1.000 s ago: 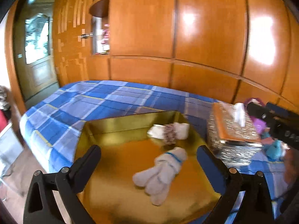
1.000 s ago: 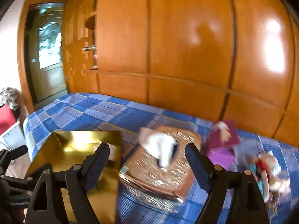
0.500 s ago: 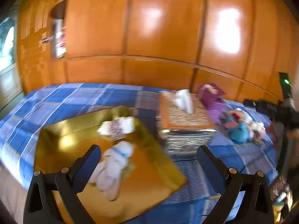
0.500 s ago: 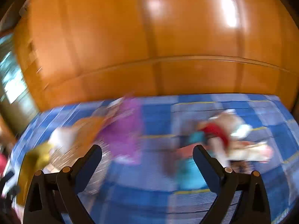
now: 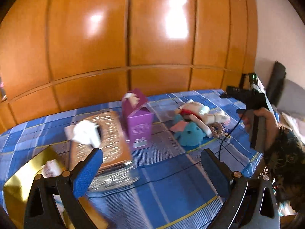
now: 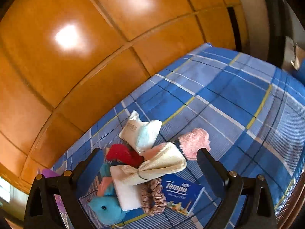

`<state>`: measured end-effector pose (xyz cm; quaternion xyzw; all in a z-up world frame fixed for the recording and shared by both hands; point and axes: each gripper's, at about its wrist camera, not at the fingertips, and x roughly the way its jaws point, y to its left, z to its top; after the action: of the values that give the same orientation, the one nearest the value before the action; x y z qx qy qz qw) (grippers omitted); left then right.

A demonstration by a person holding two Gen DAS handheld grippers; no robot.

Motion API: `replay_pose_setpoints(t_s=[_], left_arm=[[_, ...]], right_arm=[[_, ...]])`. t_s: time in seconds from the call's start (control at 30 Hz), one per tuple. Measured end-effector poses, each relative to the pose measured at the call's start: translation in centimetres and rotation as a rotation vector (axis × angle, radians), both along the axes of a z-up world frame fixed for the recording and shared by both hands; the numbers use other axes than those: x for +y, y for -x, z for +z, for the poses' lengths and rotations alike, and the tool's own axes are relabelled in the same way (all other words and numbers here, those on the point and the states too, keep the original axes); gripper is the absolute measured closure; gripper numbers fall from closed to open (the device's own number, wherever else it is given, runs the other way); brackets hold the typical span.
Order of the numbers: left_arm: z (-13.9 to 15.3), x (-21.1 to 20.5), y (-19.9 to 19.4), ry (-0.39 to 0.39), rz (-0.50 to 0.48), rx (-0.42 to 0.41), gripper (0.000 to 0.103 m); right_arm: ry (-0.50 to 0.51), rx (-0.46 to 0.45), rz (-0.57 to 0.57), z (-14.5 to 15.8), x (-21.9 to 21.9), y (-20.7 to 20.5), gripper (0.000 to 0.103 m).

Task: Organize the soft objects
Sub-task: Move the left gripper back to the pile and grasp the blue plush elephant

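A pile of soft things lies on the blue plaid bed (image 6: 219, 95): a teal plush (image 6: 108, 210), a red plush piece (image 6: 122, 154), a cream drawstring pouch (image 6: 160, 166), a pink fluffy piece (image 6: 194, 139), a tissue pack (image 6: 141, 129), a brown scrunchie (image 6: 154, 196) and a white pad (image 6: 125, 192). My right gripper (image 6: 150, 168) is open just above the pile and holds nothing. My left gripper (image 5: 152, 169) is open and empty over bare bedspread. The pile (image 5: 194, 122) lies beyond it to the right. The gold tray (image 5: 17, 183) is at lower left.
A glittery tissue box (image 5: 106, 133) and a purple carton (image 5: 139, 122) stand between tray and pile. A blue Tempo pack (image 6: 181, 192) lies beside the scrunchie. The right gripper's handle and the hand on it (image 5: 257, 114) show at right. Wooden wardrobe panels (image 5: 133, 38) back the bed.
Both grippers have swung right along the bed. The left view moved off the gold tray toward the boxes and pile. The right gripper has come close above the pile. Both stay open.
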<state>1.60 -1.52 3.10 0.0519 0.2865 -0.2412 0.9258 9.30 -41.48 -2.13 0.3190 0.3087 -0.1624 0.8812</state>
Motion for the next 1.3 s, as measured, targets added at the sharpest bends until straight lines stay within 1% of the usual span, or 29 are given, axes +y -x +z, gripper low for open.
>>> replay_pose_setpoints(t_s=[0.07,0.27,0.37,0.57,0.7,0.8,0.93,1.03,1.17,1.2,1.23,1.27,1.3], left_arm=[[-0.6,-2.3,-0.9,-0.027,-0.031,0.020,0.000],[-3.0,-7.2,-2.6,-0.109,-0.095,0.077,0.000],[-4.5,-9.7,-4.0,-0.148,-0.119,0.128,0.000],[-6.3,-13.7,-6.8,-0.189,-0.123,0.179,0.000],[-7.7,-16.1,-8.9,-0.212,-0.123,0.212,0.000],[-8.3,-17.9,-10.4,-0.239,-0.120,0.199,0.000],[-9.0,-19.4,-12.5,-0.245,-0.090,0.196,0.000],[-10.1,-20.4,-13.9,-0.260,-0.093,0.235,0.000],[-11.9,-21.3,-15.5,-0.259,-0.111,0.298,0.000],[-12.3,-21.4,-15.7,-0.250,-0.117,0.309,0.004],[-12.5,-21.5,-15.7,-0.238,-0.121,0.314,0.010],[-12.6,-21.5,-15.7,-0.213,-0.137,0.325,0.026],[-12.6,-21.5,-15.5,-0.183,-0.155,0.344,0.033]], right_arm=[[-0.040,-0.001,0.005,-0.3,-0.5,0.3,0.003],[-0.093,0.014,0.013,-1.0,-0.7,0.2,0.003],[-0.133,0.009,0.003,-1.4,-1.2,0.3,0.003],[-0.201,0.003,-0.009,-2.0,-2.0,0.5,0.003],[-0.208,-0.005,-0.003,-2.0,-2.0,0.5,0.003],[-0.216,-0.011,0.010,-2.0,-1.9,0.4,0.003],[-0.233,-0.011,0.013,-2.1,-2.0,0.4,0.003],[-0.248,-0.011,0.010,-2.3,-2.2,0.4,0.003],[-0.251,-0.016,0.023,-2.2,-2.1,0.3,0.003],[-0.251,-0.016,0.031,-2.2,-2.0,0.2,0.003],[-0.251,-0.016,0.034,-2.2,-2.0,0.2,0.004],[-0.248,-0.015,0.031,-2.2,-2.0,0.2,0.004],[-0.248,-0.015,0.027,-2.2,-2.0,0.2,0.005]])
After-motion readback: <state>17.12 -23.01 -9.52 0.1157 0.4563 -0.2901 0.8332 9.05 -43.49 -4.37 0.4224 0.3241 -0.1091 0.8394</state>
